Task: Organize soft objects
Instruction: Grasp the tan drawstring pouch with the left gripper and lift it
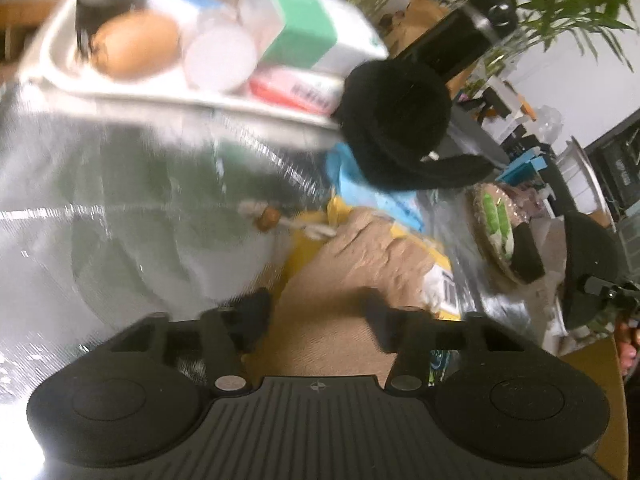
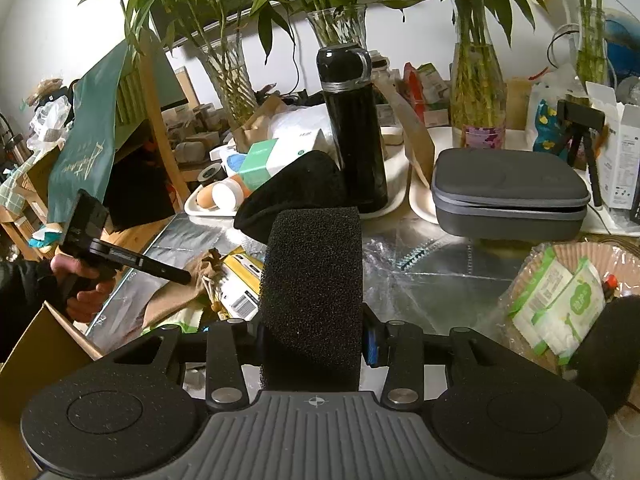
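My left gripper [image 1: 316,316] is open, its two fingers on either side of a tan burlap drawstring pouch [image 1: 360,256] that lies on yellow and blue packets; I cannot tell if they touch it. A black knit hat [image 1: 396,124] lies just beyond. My right gripper [image 2: 312,340] is shut on a black foam sponge block [image 2: 314,292] and holds it above the foil-covered table. In the right wrist view the left gripper [image 2: 176,276] reaches to the tan pouch [image 2: 204,268], and the black hat [image 2: 296,192] lies behind the sponge.
A white tray [image 1: 60,68] holds an egg-shaped object [image 1: 136,44], a white lid and boxes. A black thermos [image 2: 354,128], a grey zip case [image 2: 508,196], glass vases with bamboo, and a woven basket [image 2: 624,256] with green-white packets crowd the table. A cardboard box [image 2: 44,344] stands at the left.
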Action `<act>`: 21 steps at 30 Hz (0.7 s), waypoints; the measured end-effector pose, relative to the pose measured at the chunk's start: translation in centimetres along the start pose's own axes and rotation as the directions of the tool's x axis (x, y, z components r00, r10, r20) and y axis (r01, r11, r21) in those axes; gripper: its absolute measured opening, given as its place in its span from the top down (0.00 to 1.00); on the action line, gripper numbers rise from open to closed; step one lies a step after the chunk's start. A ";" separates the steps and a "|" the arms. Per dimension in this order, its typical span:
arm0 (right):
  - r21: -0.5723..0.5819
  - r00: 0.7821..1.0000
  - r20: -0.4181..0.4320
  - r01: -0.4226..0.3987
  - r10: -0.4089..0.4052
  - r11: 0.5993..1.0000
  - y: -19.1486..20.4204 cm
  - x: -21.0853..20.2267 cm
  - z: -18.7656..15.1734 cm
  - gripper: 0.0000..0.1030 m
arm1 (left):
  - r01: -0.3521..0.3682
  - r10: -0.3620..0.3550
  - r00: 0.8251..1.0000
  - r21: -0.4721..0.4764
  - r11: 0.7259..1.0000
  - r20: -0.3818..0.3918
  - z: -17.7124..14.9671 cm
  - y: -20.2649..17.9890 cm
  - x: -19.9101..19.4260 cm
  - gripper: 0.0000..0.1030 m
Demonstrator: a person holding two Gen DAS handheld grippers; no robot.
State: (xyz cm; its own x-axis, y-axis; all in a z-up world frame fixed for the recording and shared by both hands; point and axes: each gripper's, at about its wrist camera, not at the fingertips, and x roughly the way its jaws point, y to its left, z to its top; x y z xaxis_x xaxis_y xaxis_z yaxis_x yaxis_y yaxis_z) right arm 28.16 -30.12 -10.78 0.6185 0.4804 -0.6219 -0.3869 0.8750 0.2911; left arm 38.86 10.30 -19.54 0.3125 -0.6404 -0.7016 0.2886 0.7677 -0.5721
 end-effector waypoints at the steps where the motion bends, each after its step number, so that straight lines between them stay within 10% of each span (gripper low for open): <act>1: -0.001 1.000 -0.001 -0.001 0.001 1.000 0.0 0.0 0.0 0.56 | 0.004 -0.004 1.000 0.003 1.000 -0.011 0.0 -0.1 0.1 0.70; 5: -0.002 1.000 0.002 -0.001 0.001 1.000 0.1 0.1 0.0 0.56 | -0.012 0.011 1.000 0.028 1.000 0.011 -0.2 -1.1 -0.5 0.93; 21: -0.006 0.999 0.044 0.013 -0.013 1.000 0.4 -0.7 -0.1 0.56 | -0.260 0.238 0.958 0.135 0.956 0.160 -1.4 -10.1 -6.0 0.96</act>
State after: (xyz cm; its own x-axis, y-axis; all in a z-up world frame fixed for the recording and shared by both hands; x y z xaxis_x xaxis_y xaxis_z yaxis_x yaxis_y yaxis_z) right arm 27.52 -30.15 -10.29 0.6528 0.4712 -0.5932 -0.3831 0.8809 0.2781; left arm 32.83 6.40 -10.14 0.5129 -0.4345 -0.7404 0.3168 0.8974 -0.3072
